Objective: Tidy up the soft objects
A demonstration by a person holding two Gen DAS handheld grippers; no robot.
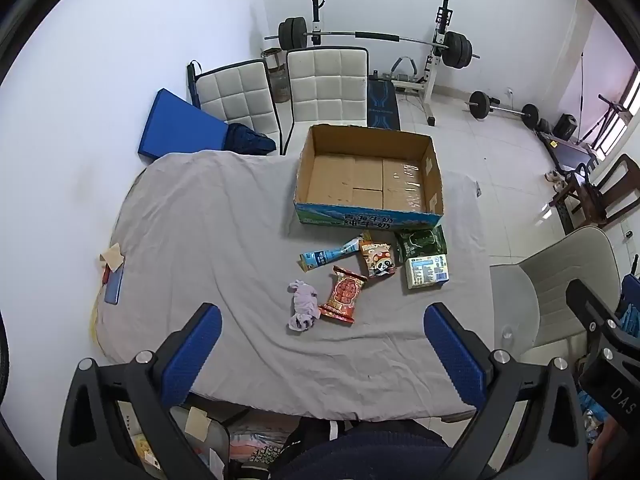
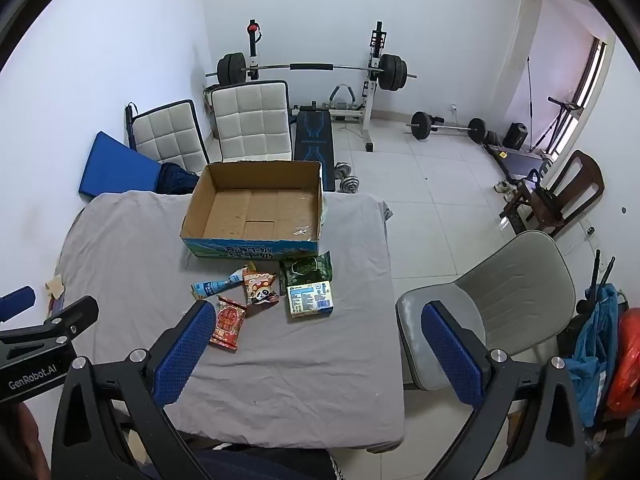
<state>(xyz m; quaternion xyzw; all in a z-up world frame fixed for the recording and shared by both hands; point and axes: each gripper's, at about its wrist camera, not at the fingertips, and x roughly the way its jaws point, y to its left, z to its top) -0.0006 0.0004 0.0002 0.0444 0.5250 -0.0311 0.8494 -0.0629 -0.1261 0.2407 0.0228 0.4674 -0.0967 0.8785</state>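
Six soft items — a crumpled purple cloth point(image 1: 303, 311), red snack packet point(image 1: 343, 294) and others — lie on the grey sheet point(image 1: 208, 220) before the cardboard box point(image 1: 370, 172) (nothing inside). Left gripper point(image 1: 322, 354) and right gripper point(image 2: 320, 352) hover wide apart, holding nothing.

Left hand-held gripper point(image 1: 322, 344) gapes above the cloth point(image 1: 303, 307) — cardboard box point(image 1: 368, 176) (bare inside) beyond.

Both wrist views look down and forward from the near edge of the tabletop point(image 1: 200, 220) toward the cardboard box point(image 1: 368, 176), well back from it. Right view sits further right. Shared: cardboard box point(image 2: 256, 208), tabletop point(image 2: 128, 248), barbell rack point(image 2: 312, 68) behind the box.
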